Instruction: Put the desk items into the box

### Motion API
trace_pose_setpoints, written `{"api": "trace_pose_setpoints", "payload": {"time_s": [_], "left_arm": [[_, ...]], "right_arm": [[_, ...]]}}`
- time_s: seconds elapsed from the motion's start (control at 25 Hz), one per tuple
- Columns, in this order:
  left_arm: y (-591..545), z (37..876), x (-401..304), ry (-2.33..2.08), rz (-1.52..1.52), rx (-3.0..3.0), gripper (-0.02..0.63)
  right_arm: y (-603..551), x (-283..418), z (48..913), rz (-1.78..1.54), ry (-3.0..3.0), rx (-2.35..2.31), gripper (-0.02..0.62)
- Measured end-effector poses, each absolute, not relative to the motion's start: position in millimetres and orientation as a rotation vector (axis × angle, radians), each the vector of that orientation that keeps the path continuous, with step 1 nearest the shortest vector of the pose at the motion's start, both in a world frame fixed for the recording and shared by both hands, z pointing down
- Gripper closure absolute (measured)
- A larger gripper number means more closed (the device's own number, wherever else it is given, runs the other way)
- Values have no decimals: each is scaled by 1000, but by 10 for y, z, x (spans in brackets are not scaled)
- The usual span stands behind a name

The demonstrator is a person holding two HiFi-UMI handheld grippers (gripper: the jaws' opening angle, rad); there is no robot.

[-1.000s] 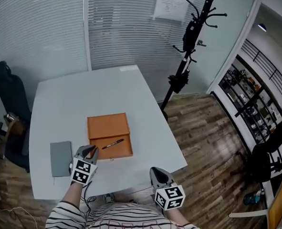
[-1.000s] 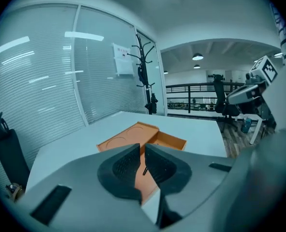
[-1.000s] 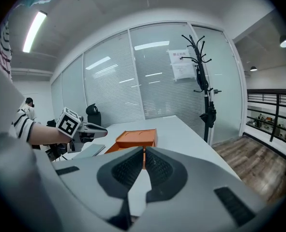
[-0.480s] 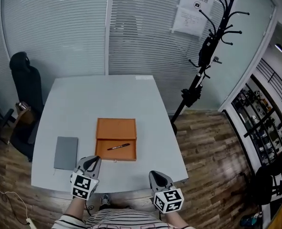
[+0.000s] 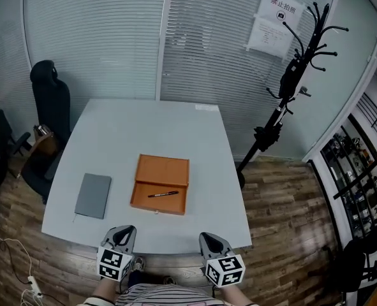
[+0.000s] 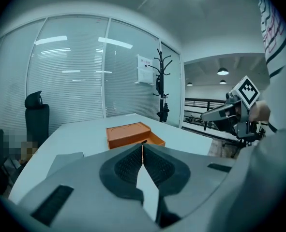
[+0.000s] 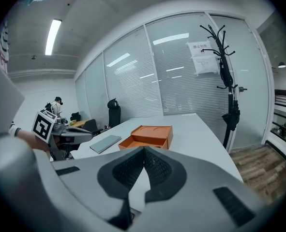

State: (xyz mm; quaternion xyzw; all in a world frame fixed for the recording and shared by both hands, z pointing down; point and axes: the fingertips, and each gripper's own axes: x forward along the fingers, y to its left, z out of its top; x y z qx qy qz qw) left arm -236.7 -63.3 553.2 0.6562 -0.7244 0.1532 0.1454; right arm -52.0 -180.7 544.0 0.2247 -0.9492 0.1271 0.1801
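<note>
Left gripper [image 5: 125, 230]: jaws pressed together, nothing between them, held just off near edge of white table [image 5: 150, 123]. Right gripper [image 5: 206, 236]: jaws likewise together, empty, at same edge. Orange box [image 5: 164, 171]: open, mid-table, black pen [image 5: 163, 194] lay inside. Grey notebook [image 5: 93, 196]: flat on table, left of box, apart.

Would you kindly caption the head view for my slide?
Left gripper and right gripper, shut, at the table edge; pen in open orange box, grey notebook outside.
</note>
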Motion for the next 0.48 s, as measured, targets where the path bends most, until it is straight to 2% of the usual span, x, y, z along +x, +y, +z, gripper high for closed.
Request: {"api": "trace_pose_setpoints", "payload": {"time_s": [0.48], "left_arm": [[-418, 5527, -2016, -2179, 378, 1814, 578]], "right_arm": [[-1687, -352, 5553, 353, -2668, 546, 571]]}}
